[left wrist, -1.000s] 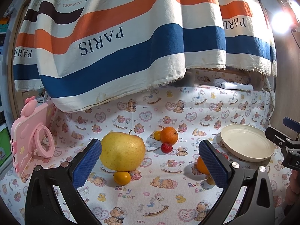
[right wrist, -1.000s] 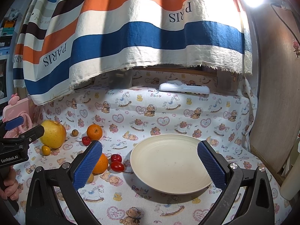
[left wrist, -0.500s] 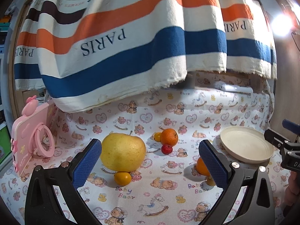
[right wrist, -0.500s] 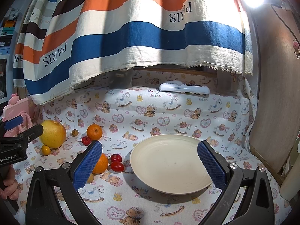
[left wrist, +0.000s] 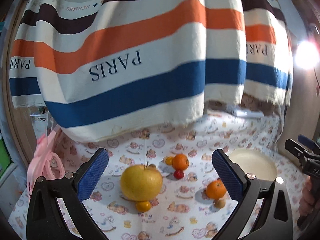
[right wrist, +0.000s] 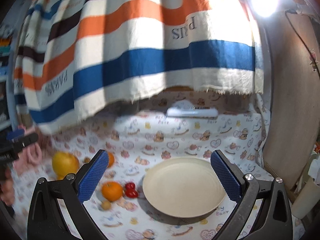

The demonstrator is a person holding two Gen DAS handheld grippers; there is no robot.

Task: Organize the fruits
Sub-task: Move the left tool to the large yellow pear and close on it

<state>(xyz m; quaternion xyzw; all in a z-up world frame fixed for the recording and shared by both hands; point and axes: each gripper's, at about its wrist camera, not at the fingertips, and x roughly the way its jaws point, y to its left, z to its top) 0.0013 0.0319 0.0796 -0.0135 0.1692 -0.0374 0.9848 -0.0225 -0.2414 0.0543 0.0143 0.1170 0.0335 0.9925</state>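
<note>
I hold both grippers above a table (left wrist: 180, 226) covered in a teddy-bear print cloth. My left gripper (left wrist: 160, 172) has its fingers spread wide and empty; my right gripper (right wrist: 159, 173) is likewise wide open and holds nothing. Nearest the left gripper, a small kumquat (left wrist: 143, 206) touches a large yellow apple (left wrist: 141, 182), whose stem points up. To the right sits an orange (left wrist: 215, 189). Farther off lie a second orange (left wrist: 180, 161) and a red cherry tomato (left wrist: 178, 174). The empty cream plate (right wrist: 184, 186) is at the right. I judge no fruit is yet sorted; next, close on the apple. A striped curtain (left wrist: 128, 64) hangs behind.
</note>
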